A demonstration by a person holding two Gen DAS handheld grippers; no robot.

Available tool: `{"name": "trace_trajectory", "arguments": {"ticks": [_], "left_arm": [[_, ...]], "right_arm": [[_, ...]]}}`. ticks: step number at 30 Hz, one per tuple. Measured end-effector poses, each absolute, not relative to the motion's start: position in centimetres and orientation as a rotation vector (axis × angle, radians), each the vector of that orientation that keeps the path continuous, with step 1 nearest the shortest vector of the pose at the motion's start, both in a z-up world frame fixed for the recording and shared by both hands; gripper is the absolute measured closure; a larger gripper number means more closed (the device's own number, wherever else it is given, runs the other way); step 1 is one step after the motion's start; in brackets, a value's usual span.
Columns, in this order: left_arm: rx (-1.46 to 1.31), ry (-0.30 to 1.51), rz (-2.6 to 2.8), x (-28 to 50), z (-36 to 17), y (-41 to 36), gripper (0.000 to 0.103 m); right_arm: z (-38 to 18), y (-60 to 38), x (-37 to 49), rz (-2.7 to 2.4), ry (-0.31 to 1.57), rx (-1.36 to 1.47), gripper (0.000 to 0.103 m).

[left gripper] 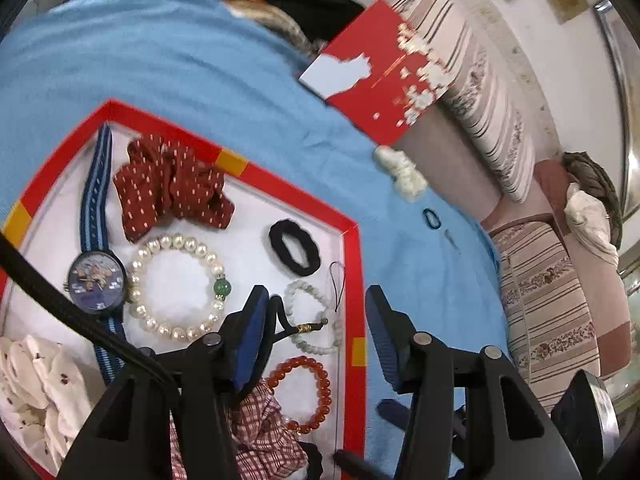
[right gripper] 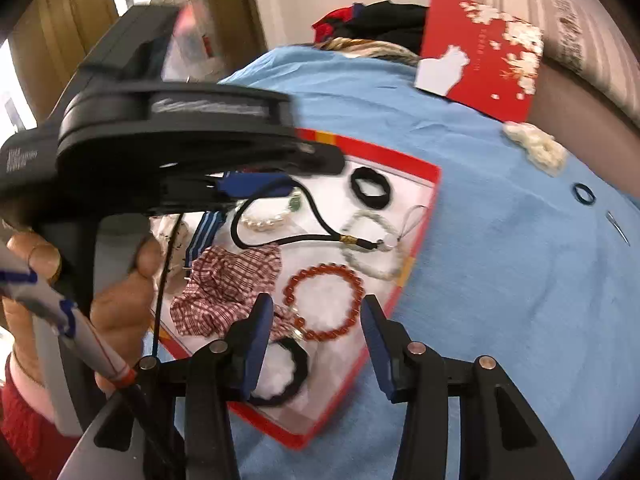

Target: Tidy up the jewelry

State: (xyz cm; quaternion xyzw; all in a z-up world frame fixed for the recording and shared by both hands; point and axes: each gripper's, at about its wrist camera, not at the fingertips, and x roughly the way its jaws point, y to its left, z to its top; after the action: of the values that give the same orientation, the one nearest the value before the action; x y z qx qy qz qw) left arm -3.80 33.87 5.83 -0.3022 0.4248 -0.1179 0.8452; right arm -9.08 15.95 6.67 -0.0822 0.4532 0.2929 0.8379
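- Jewelry tray (left gripper: 352, 264): shallow red-rimmed box with white lining, lying on a blue cloth (left gripper: 160, 60); most pieces sit inside it.
- Pearl bracelet (left gripper: 176, 286) with one green bead, beside a blue-faced watch (left gripper: 96, 282) on a striped blue strap.
- Dark red dotted scrunchie (left gripper: 170, 184) near the tray's far edge; black hair tie (left gripper: 294, 246) apart from it.
- Pale green bead bracelet (left gripper: 316, 316) by the tray's right rim; red bead bracelet (left gripper: 304, 392) just below it, touching a red checked scrunchie (right gripper: 228, 284).
- Black cord (right gripper: 280, 236) with a gold clasp, one end near the left gripper's fingers, the other draped across the pale bracelet.
- Left gripper (left gripper: 316, 340): jaws spread wide over the tray's right rim; whether the cord is caught on one finger cannot be told.
- Right gripper (right gripper: 316, 340): jaws wide apart, gripping nothing, above the red bead bracelet.
- Outside the tray, on the cloth: cream scrunchie (left gripper: 404, 172), small dark ring (left gripper: 432, 218), red lid (left gripper: 384, 76).
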Motion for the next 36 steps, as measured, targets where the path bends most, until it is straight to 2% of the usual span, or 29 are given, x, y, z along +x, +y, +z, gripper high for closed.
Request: {"name": "trace_trajectory", "arguments": {"ticks": [2,4,6,20,25,30,36], "left_arm": [[-0.610,0.855,-0.237,-4.5,6.8,33.8,0.052],[-0.560,0.803,-0.220,-5.6,8.1,33.4,0.042],[-0.510,0.761,-0.199,-6.3,9.1,32.9,0.038],[-0.424,0.422,0.280,-13.3,14.1,34.3,0.020],[-0.239,0.264,0.524,-17.9,16.0,30.9,0.001],[-0.137,0.167,0.651,-22.7,17.5,27.7,0.000],[-0.179,0.264,0.583,-25.5,18.0,25.5,0.000]], "right_arm": [[7.0,14.5,-9.5,0.605,0.952,-0.154,0.053],[7.2,13.1,-10.1,0.585,0.944,-0.138,0.051],[7.3,11.9,-10.8,0.563,0.940,-0.127,0.049],[6.0,4.7,-13.9,0.447,0.923,-0.073,0.048],[5.7,3.4,-15.3,0.436,0.900,-0.086,0.047],[5.5,2.4,-15.9,0.432,0.884,-0.074,0.045],[5.4,1.4,-16.4,0.432,0.859,-0.060,0.045]]}}
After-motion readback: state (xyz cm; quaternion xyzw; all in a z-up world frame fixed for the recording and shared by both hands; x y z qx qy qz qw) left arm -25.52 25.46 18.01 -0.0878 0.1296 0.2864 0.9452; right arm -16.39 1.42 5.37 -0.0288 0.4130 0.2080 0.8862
